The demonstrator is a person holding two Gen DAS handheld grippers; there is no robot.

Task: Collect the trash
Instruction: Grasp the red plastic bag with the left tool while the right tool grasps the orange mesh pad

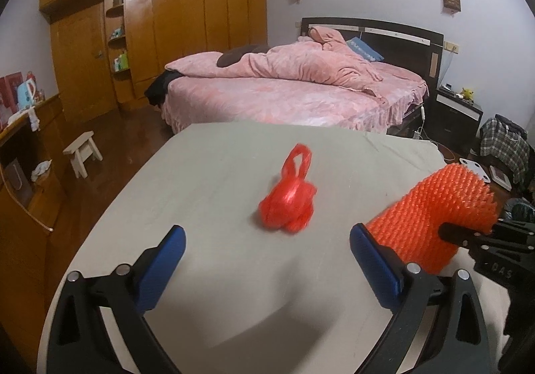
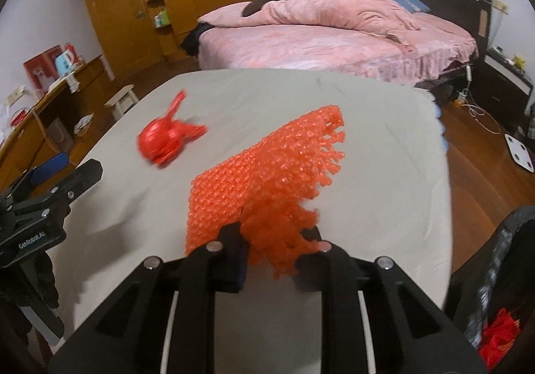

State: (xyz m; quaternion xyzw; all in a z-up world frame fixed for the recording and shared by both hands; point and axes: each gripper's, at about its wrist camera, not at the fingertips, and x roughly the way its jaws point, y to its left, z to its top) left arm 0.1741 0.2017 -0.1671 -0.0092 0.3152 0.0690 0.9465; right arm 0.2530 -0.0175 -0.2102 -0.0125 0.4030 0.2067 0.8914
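Observation:
An orange foam net sleeve [image 2: 264, 173] is pinched at its near end by my right gripper [image 2: 276, 240], whose jaws are shut on it; the sleeve hangs out over the grey table cloth [image 2: 384, 173]. From the left wrist view the same sleeve [image 1: 434, 216] stands at the right, held by the black right gripper [image 1: 468, 235]. A crumpled red plastic bag [image 1: 289, 203] lies on the cloth ahead of my left gripper [image 1: 267, 243], which is open with blue pads and holds nothing. The bag [image 2: 164, 139] also shows at the left of the right wrist view.
A black bin with red trash inside [image 2: 498, 334] sits at the lower right beside the table. Beyond the table stands a bed with pink bedding [image 1: 284, 86], a wooden wardrobe [image 1: 167, 22], a small white stool [image 1: 83, 153] and a desk [image 1: 23, 146] at the left.

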